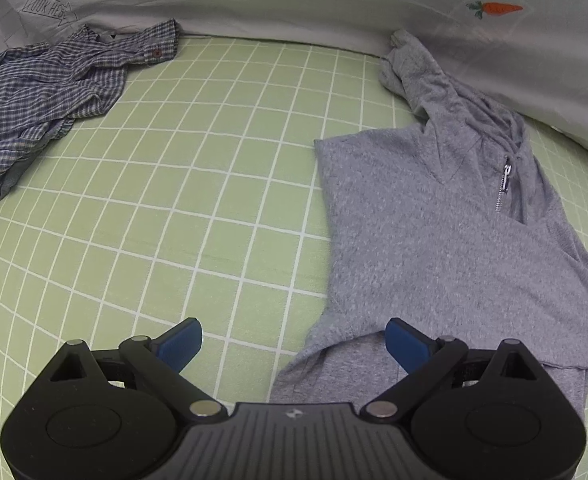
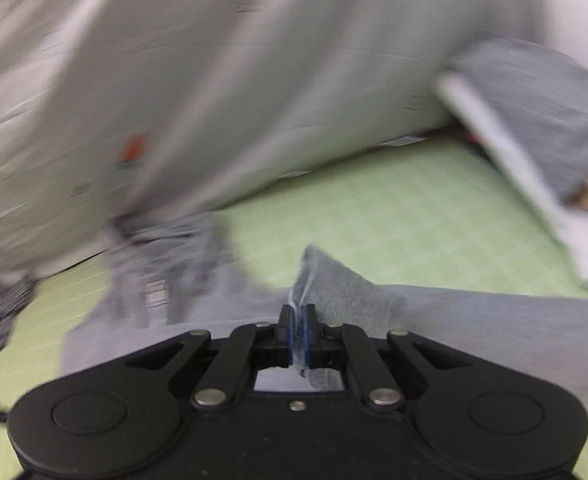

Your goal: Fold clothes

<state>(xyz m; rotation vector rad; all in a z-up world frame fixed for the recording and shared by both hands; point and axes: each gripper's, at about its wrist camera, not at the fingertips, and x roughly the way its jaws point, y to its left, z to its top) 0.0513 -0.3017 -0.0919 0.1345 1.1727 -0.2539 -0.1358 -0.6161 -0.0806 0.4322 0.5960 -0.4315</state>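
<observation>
We've got the grey hoodie spread on the green checked sheet, right of centre, its hood reaching far toward the pale duvet. One side looks turned in already, judging by the straight left edge and the panel lying slantwise across the chest.

Our right gripper has its fingers pressed together on a peak of grey cloth, which we take for a sleeve or side of that hoodie; the right wrist view is smeared, so we can't say which. Our left gripper hovers over the near hem with its blue pads wide apart, gripping nothing.

To do this fold well, we judge we should carry the pinched cloth low and level, keep it taut so no ridge forms, and use the free left gripper to pin the body flat near the hem.

Writing now: the duvet's far left shows an arrow label reading roughly "LOOK HERE", first letter unclear. There's an embroidered carrot too. No brand is readable on the hoodie. A crumpled plaid shirt waits far left.
</observation>
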